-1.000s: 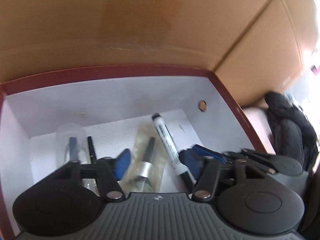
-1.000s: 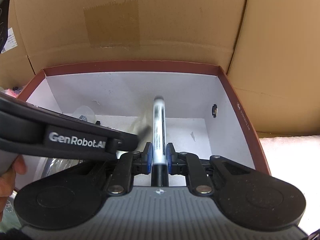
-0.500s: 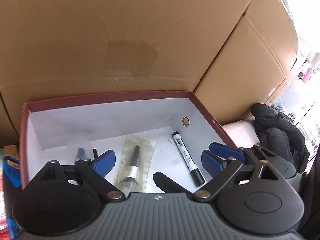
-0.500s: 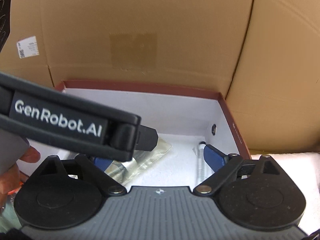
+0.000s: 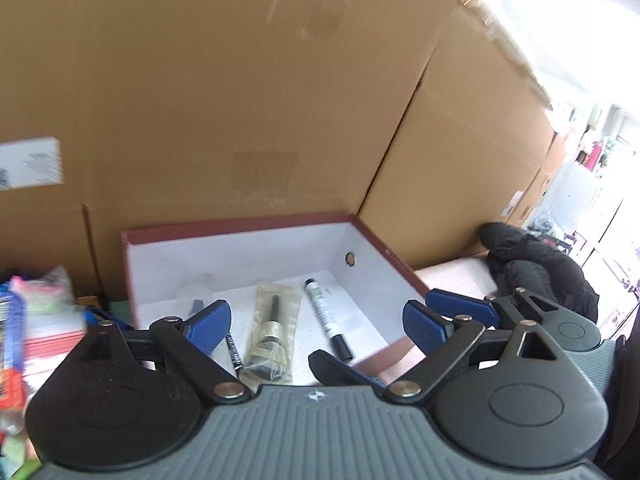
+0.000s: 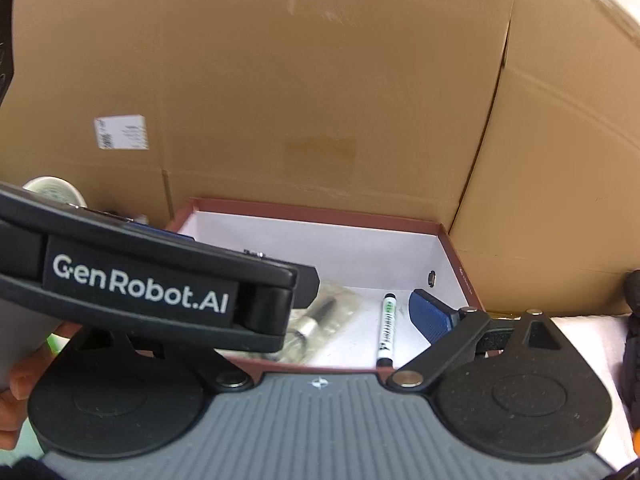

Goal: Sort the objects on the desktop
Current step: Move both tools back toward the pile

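A red-rimmed box point(image 5: 240, 226) with a white inside holds a white marker with a black cap point(image 5: 326, 318), a clear bag with a metal part point(image 5: 270, 336), a thin pen point(image 5: 234, 350) and a clear cup point(image 5: 196, 292). My left gripper point(image 5: 316, 324) is open and empty, above the box's near side. My right gripper point(image 6: 320, 312) is open and empty, held back from the box; its left finger is hidden behind the left gripper's body point(image 6: 140, 288). The marker point(image 6: 386, 328) and bag point(image 6: 320, 320) also show in the right wrist view.
Tall cardboard walls point(image 5: 240, 100) stand behind and right of the box. Colourful packets and a red stack point(image 5: 36, 320) lie at the left. A black garment point(image 5: 540, 268) lies on a pale mat at the right. A tape roll point(image 6: 52, 188) sits at the far left.
My right gripper opened and let the marker go into the box. Both grippers have pulled back and up from the box, which now looks smaller.
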{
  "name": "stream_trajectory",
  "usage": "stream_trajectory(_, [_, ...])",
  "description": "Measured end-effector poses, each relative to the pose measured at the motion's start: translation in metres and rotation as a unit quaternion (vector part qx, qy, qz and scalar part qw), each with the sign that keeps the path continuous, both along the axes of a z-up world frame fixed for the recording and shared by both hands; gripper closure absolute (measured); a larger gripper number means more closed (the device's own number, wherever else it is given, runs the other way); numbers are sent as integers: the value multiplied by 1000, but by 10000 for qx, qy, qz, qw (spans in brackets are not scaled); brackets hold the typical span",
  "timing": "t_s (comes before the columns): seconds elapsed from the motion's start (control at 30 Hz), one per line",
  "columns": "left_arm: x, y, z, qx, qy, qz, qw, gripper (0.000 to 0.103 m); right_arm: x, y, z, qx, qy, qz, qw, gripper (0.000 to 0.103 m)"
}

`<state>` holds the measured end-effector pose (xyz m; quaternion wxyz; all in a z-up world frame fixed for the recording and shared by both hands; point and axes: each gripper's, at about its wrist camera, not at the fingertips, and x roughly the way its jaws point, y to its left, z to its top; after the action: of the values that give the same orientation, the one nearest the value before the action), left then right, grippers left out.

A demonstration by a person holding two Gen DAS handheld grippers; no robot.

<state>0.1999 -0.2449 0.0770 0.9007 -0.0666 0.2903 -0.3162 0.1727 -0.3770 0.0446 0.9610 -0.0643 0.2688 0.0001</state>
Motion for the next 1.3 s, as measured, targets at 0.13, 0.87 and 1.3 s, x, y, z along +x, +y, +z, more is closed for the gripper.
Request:
stream_trajectory(0.13, [-37,30,9,-74,-317,113,9994,7,-37,27,15,23,-197,24,9998,8])
stream_trajectory(0.87, [-172,210,-82,-110,-384,1255,9913,3,-162,174,-44,632,-388,1350,9881,5])
stream_trajectory(1.3, [-107,230,-113,250,-85,1681,9854,11,-111,184,-101,699,-69,1176,9906,15])
